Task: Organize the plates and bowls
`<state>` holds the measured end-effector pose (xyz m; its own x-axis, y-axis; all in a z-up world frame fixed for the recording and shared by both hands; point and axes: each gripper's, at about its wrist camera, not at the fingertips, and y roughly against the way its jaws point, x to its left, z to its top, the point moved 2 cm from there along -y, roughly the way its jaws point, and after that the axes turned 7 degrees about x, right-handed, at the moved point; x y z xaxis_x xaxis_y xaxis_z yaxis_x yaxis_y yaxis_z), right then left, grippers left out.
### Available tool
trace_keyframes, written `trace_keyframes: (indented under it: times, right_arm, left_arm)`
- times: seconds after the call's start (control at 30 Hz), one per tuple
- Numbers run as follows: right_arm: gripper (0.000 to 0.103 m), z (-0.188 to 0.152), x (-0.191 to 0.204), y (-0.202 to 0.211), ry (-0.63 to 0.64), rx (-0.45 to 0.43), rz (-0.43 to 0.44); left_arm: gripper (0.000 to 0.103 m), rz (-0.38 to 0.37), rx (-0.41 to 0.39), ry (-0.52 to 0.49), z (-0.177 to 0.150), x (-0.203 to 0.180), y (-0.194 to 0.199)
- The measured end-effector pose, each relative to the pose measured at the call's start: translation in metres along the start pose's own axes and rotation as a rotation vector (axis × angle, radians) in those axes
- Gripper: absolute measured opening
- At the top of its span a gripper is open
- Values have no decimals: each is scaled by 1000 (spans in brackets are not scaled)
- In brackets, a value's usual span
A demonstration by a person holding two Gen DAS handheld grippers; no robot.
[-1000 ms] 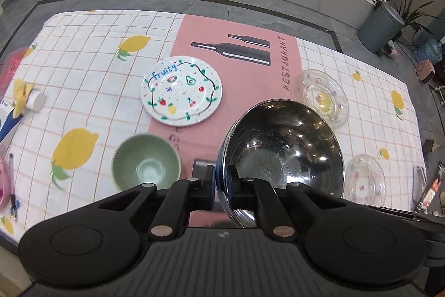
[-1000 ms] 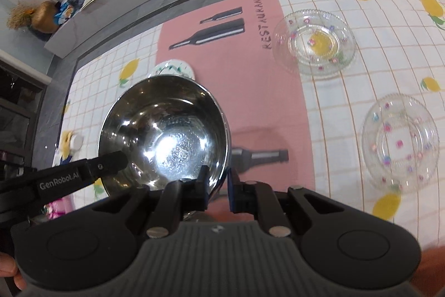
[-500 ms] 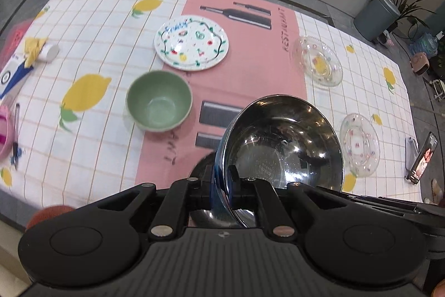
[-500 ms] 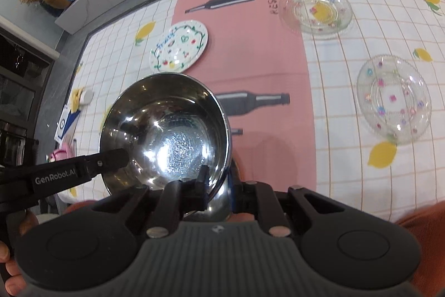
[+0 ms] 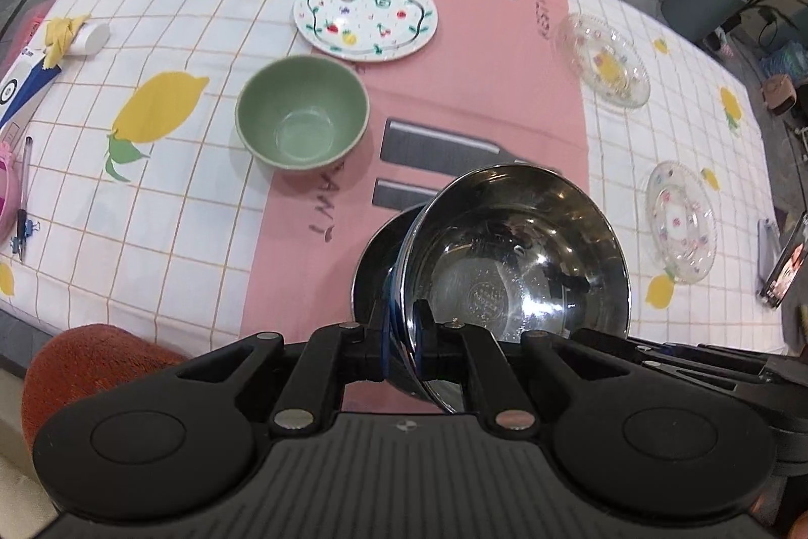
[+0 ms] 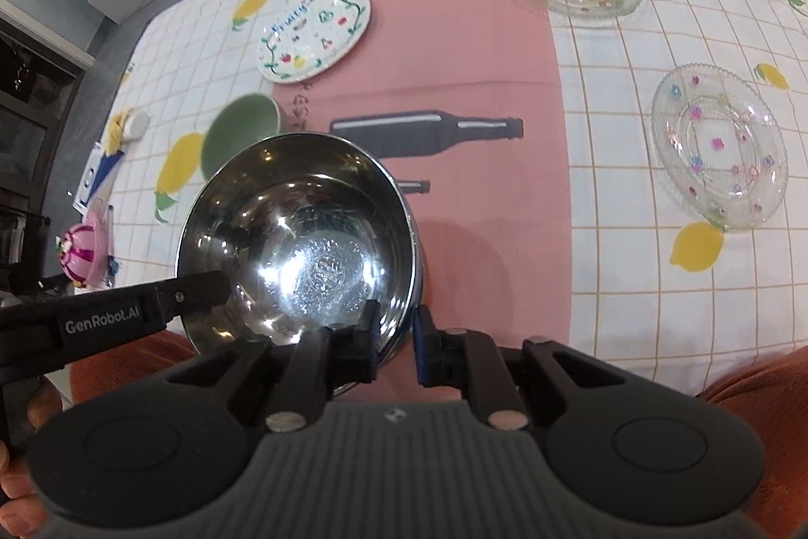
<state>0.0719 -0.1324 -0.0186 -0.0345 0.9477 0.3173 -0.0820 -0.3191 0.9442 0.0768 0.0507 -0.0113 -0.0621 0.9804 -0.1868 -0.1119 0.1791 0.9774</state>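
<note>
We carry the steel bowl (image 5: pixel 515 256) with both claws, since it is wide and slick: the left gripper (image 5: pixel 402 327) is pinched shut on its left rim, the right gripper (image 6: pixel 394 332) pinched shut on the opposite rim. It hangs tilted over the pink strip of the cloth (image 5: pixel 454 84), seemingly clear of it, though its underside is hidden. The green bowl (image 5: pixel 302 112), fruit plate (image 5: pixel 364 14) and two glass plates (image 6: pixel 717 147) lie well apart, unstacked
</note>
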Motion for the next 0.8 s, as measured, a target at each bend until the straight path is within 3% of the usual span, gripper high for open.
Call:
trace_keyframes:
  times: [0.8]
  right_arm:
    - [11,9,13,-33,43,68,-81]
  left_arm:
    - [9,46,81,-11,8,10,-31]
